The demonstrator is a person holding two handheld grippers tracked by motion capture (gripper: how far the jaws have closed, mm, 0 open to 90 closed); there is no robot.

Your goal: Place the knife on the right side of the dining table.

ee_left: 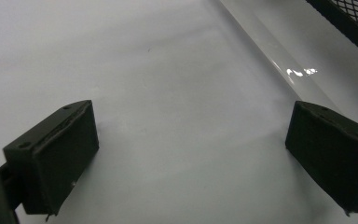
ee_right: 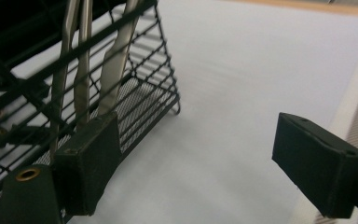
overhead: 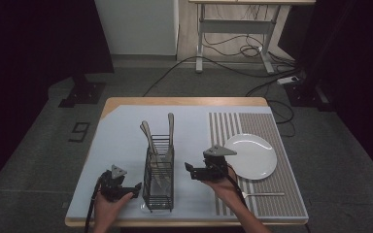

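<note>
Cutlery [overhead: 156, 145] upright in wire caddy [overhead: 158, 187], centre of high view, w/ one utensil [overhead: 263, 194] lying lower right on striped mat [overhead: 291, 194]. Mid-sorting, likely. R gripper [overhead: 190, 170] spread, empty, beside caddy; L gripper [overhead: 137, 187] spread, empty. Next: reach back for last utensil, pinch handle.

Two hand-held grippers flank a black wire rack on a covered table.

The wire rack [overhead: 158, 180] stands upright near the table's front edge, holding pieces of cutlery [overhead: 169, 137] whose handles lean out above its top. The left gripper [overhead: 137, 187] sits low just left of the rack, on the pale blue mat [overhead: 121, 141]. The right gripper [overhead: 189, 168] hovers just right of the rack, jaws apart with nothing between them. A white plate [overhead: 252, 155] lies on the striped mat [overhead: 281, 194], and a fork [overhead: 264, 194] lies in front of it, beside the right forearm.
</note>
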